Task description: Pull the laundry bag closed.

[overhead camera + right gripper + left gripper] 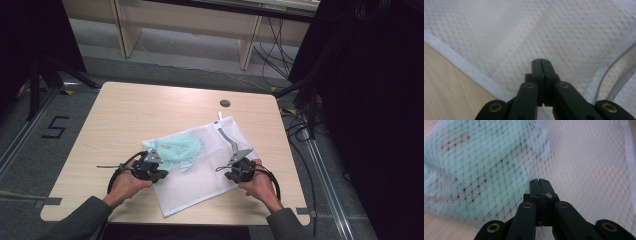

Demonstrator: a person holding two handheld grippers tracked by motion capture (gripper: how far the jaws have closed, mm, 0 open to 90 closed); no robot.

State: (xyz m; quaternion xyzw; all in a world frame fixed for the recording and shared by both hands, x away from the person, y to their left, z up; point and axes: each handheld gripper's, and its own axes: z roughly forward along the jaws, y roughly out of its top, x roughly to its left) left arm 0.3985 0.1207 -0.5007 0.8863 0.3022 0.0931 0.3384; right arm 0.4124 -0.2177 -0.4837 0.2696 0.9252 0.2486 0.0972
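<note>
Bag: we see one flat white mesh laundry bag (200, 170) lying on the table, turned at an angle, one corner reaching toward our near edge.
Contents: we count one pale green garment (181, 147) inside the bag, bunched in its left part; through the netting in the left gripper view (476, 165) it shows small dark dots.
Bag edge: we see one white fabric hem (464, 66) running slantwise in the right gripper view, bare wood beside it.
Left gripper: our one black two-jaw left gripper (150, 167) sits at the bag's left edge, just beside the green garment; its jaws are pressed together (539, 181) over the mesh, and we cannot tell whether any netting is caught between them.
Right gripper: our one black two-jaw right gripper (240, 170) sits over the bag's right part; its jaws meet tip to tip (541, 61) above the white mesh, with nothing visible between them.
Hands: we count two, one left hand (125, 184) and one right hand (257, 185), each around its gripper.
Table: one light wooden table (130, 110) with rounded corners carries everything.
Table hole: we see one small round grey cap (225, 103) near the far edge, apart from the bag.
</note>
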